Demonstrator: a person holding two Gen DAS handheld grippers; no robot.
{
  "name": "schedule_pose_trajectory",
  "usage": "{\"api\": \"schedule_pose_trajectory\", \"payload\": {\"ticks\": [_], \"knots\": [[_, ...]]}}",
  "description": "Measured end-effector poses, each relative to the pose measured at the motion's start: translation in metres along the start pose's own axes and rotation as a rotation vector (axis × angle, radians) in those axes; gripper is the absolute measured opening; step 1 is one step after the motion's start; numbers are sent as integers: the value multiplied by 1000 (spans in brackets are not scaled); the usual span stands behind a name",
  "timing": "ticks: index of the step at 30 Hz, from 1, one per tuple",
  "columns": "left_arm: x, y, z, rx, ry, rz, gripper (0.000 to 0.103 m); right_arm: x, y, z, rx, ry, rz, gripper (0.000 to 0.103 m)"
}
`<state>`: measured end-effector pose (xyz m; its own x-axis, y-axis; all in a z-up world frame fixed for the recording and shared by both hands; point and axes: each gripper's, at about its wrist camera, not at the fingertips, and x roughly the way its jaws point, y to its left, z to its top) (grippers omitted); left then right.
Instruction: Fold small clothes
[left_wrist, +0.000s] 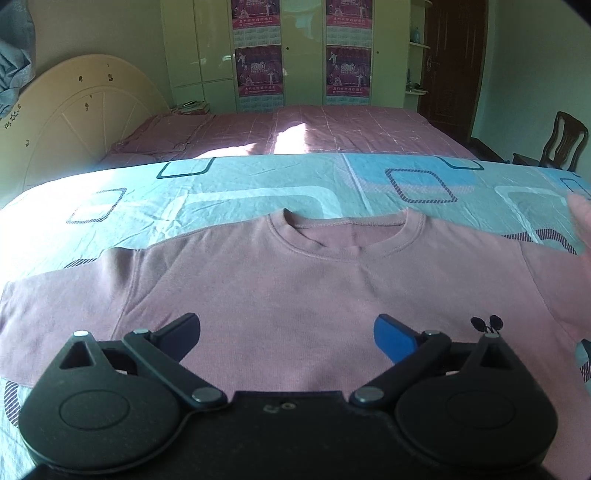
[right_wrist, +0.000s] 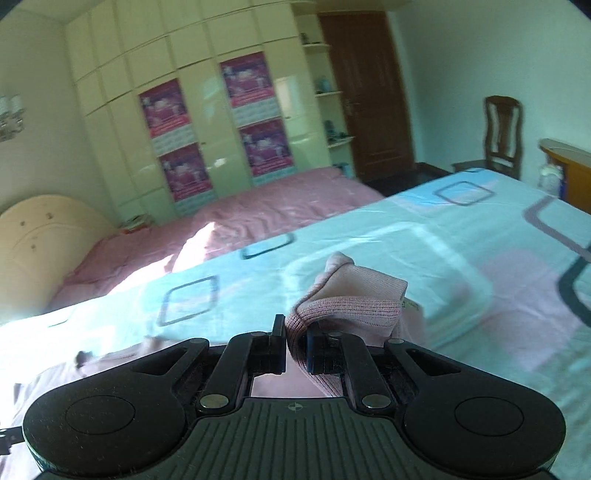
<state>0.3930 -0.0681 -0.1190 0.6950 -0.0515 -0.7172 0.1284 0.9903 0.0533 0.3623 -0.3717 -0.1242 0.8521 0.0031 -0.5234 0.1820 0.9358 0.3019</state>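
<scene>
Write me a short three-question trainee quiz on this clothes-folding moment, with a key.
1. True or false: the right gripper is shut on the ribbed cuff of the pink sweatshirt's sleeve.
2. How do the left gripper jaws stand? A) wide apart, nothing between them B) clamped on the collar C) clamped on the hem
3. What lies under the pink sweatshirt?

Key: 1 true; 2 A; 3 a light blue bedsheet with square outlines.
</scene>
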Motion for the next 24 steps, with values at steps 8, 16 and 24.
{"api": "schedule_pose_trajectory", "payload": {"ticks": [8, 16, 24], "knots": [[-3, 55, -8, -51, 5, 6, 100, 48, 145, -70, -117, 185, 234, 9], [4, 54, -7, -56, 14, -93, 100, 53, 182, -114, -210, 303, 334, 56], [9, -16, -19, 137, 12, -293, 100, 0, 108, -96, -184, 254, 145, 56]]}}
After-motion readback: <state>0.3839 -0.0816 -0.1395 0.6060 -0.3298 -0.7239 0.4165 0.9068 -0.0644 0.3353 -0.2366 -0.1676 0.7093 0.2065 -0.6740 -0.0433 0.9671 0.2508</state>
